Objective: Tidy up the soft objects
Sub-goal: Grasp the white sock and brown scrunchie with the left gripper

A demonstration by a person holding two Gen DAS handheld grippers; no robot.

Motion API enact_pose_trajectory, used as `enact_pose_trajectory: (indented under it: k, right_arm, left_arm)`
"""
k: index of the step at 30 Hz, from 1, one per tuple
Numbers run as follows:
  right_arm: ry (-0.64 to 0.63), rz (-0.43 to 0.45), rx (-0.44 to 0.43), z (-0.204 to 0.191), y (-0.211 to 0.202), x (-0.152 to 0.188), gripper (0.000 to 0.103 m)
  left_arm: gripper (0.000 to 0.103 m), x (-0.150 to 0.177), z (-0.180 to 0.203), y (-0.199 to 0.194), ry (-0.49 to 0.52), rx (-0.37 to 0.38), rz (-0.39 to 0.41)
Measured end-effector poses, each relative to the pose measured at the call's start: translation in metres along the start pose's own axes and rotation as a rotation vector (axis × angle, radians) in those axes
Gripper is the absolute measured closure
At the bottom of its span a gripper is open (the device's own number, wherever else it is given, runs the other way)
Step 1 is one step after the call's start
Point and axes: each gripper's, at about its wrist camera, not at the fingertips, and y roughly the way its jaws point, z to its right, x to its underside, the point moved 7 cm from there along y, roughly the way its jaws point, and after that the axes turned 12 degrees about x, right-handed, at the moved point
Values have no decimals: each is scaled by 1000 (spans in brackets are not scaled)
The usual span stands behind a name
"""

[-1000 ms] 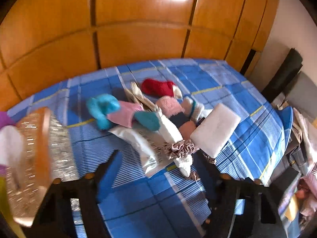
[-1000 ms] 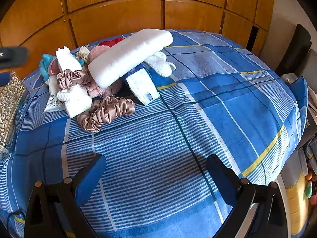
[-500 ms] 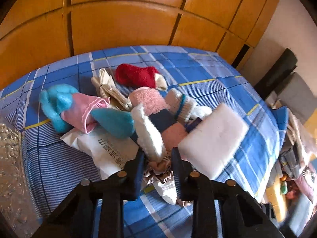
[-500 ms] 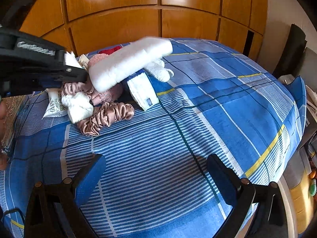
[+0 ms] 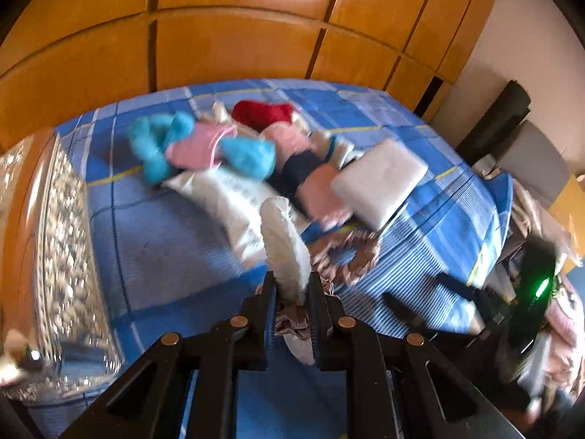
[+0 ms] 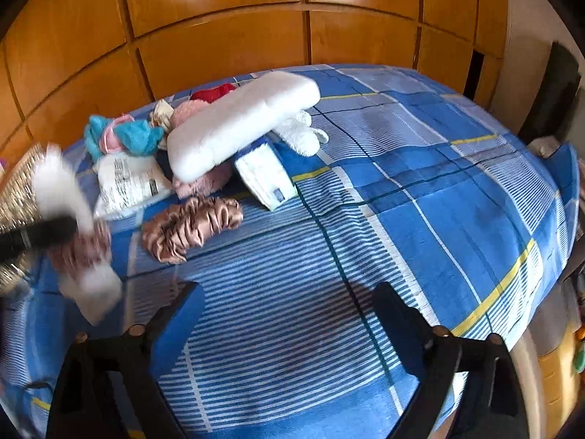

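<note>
My left gripper is closing on a white fluffy sock that has a pinkish scrunchie bunched around its middle; the pads press on it. In the right wrist view the same bundle hangs blurred at the far left, off the bed, beside the basket. The pile of soft things lies behind: a white foam pad, a teal fuzzy sock, a red sock and a satin scrunchie. Over bare bedspread my right gripper holds nothing, its jaws wide but closing.
A glittery basket stands at the bed's left edge. A white printed packet and a folded white cloth lie in the pile. Wooden wardrobe doors rise behind the blue checked bed. Clutter lies beyond the right edge.
My left gripper closed on the white sock with its scrunchie and carried it away from the pile toward the basket side. The right gripper's fingers drew slightly closer together.
</note>
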Motion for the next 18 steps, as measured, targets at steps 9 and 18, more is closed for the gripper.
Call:
enact_pose_trajectory:
  k: [9, 18]
  right_arm:
    - [118, -33, -131, 15, -14, -27, 12]
    - [273, -41, -301, 17, -14, -68, 12]
  left_arm:
    - [45, 4, -21, 21, -102, 1, -28]
    - [74, 10, 0, 22, -9, 43, -30]
